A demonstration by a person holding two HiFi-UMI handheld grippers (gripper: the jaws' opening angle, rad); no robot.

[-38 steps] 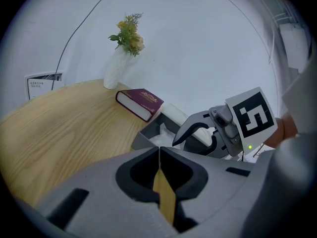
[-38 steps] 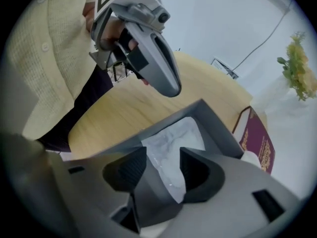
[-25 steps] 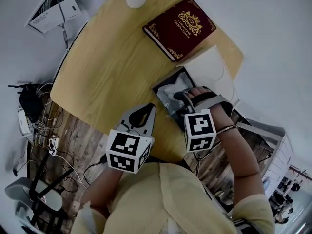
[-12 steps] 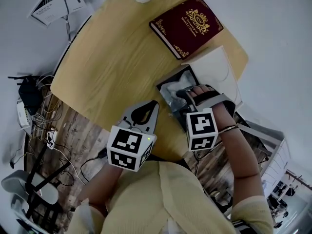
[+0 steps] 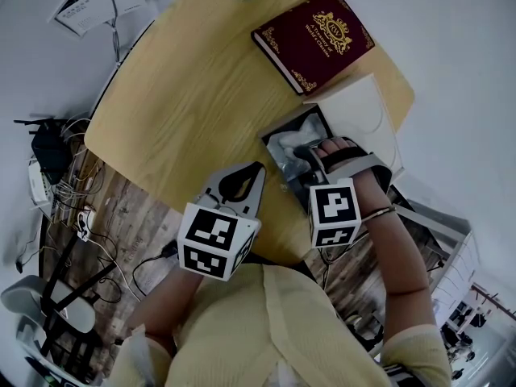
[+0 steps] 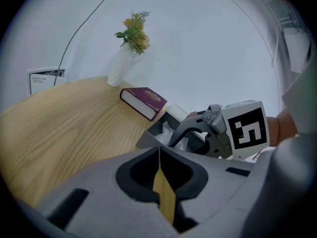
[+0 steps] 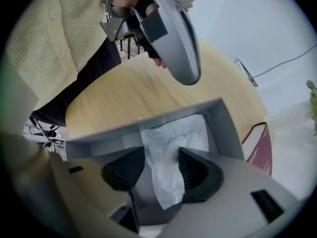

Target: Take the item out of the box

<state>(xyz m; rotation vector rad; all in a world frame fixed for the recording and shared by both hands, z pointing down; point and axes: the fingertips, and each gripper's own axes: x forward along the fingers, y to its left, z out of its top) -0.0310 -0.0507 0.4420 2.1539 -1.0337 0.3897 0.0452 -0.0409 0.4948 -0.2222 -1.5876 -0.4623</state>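
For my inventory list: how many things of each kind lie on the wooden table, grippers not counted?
Book: 1
Vase with flowers: 1
Open box: 1
White lid: 1
Wrapped item inside the box: 1
Total: 5

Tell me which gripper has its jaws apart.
The right gripper: its jaws, just opened wider, straddle the white wrapping in the box; the left gripper has them together.
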